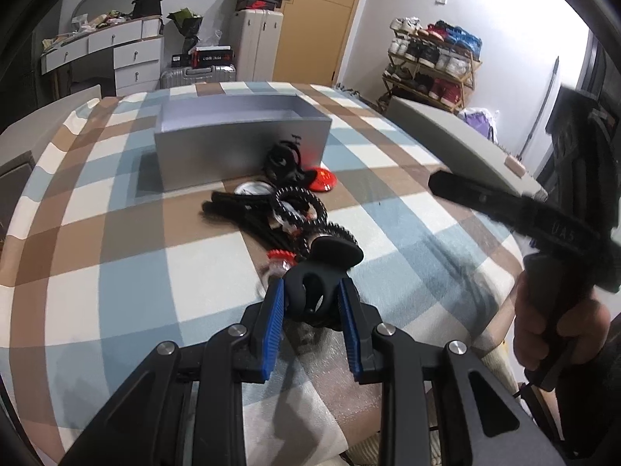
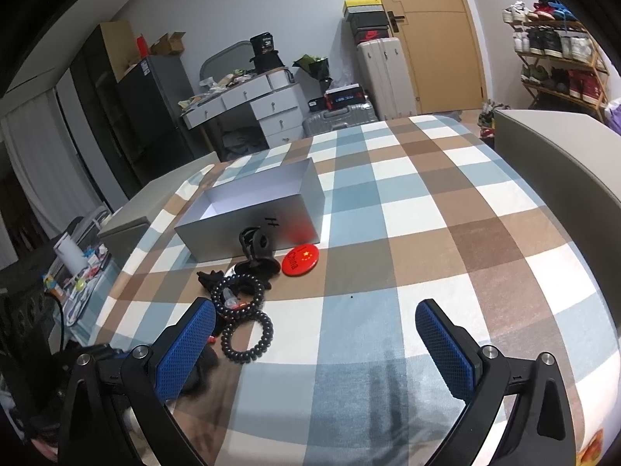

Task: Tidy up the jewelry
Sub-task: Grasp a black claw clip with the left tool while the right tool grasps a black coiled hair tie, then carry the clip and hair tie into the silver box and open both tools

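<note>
My left gripper (image 1: 311, 287) is shut on a black clip (image 1: 310, 303), its blue pads pressing both sides, at the near end of a jewelry pile on the checked cloth. Beyond it lie a black coil hair tie (image 1: 337, 233), a dark bead bracelet (image 1: 299, 202) and a red round badge (image 1: 322, 178). A second black clip (image 1: 283, 159) leans against the open grey box (image 1: 240, 143). My right gripper (image 2: 316, 306) stands open over bare cloth, nothing between its fingers. The coil tie (image 2: 248, 338), bracelet (image 2: 238, 295), badge (image 2: 299, 259) and box (image 2: 252, 213) lie to its left and ahead.
The checked cloth (image 2: 427, 213) covers a bed that drops off at left and far end. A grey padded ledge (image 2: 562, 147) borders the right side. A hand (image 1: 559, 330) holds the right gripper's handle at the right. Drawers, suitcases and a shoe rack stand beyond.
</note>
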`<move>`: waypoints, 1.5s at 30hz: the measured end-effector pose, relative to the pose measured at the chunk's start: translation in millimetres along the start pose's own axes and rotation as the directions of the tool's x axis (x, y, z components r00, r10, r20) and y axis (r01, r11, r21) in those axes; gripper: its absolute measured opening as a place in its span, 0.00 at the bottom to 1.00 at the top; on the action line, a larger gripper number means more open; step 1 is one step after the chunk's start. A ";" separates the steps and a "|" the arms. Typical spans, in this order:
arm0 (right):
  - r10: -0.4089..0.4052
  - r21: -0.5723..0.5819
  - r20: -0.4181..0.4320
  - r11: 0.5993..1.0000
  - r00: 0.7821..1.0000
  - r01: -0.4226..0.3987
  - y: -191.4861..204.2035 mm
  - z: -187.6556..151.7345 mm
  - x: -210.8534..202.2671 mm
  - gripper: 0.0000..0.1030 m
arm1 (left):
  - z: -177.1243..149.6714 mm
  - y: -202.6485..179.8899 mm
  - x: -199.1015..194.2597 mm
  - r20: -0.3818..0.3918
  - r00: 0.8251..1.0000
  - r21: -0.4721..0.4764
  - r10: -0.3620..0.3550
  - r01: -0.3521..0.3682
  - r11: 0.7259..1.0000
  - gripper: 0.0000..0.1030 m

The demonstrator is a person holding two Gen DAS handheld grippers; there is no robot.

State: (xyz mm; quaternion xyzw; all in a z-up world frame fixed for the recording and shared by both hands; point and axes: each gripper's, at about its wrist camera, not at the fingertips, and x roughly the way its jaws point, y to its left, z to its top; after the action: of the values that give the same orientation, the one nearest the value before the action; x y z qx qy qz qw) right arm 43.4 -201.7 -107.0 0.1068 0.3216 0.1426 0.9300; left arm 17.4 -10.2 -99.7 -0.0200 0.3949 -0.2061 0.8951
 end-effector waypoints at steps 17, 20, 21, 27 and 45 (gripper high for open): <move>0.184 -0.036 -0.165 0.981 0.969 -0.192 40.8 13.7 64.7 0.97 | 15.1 41.9 -43.2 0.154 0.985 -0.115 0.079 -0.061 0.991 0.22; 0.189 -0.060 -0.210 0.977 0.959 -0.205 51.7 14.0 80.3 0.92 | 13.8 47.8 -46.4 0.160 0.983 -0.129 0.087 -0.066 0.989 0.22; 0.188 -0.063 -0.217 0.976 0.958 -0.206 53.3 14.2 83.5 0.92 | 12.5 49.9 -46.7 0.163 0.983 -0.135 0.088 -0.066 0.989 0.22; 0.154 -0.091 -0.256 0.979 0.954 -0.182 59.5 11.8 97.3 0.85 | 11.0 57.3 -49.5 0.164 0.982 -0.148 0.090 -0.066 0.987 0.22; 0.150 -0.108 -0.257 0.977 0.955 -0.183 58.3 7.8 95.2 0.46 | 10.8 60.9 -51.4 0.163 0.983 -0.160 0.088 -0.062 0.985 0.22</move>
State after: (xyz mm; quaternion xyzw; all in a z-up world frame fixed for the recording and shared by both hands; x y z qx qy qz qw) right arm 108.4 -116.2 -138.2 0.0540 0.4150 0.2533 0.8722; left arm 15.7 63.9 -68.5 -0.0914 0.3327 -0.1385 0.9283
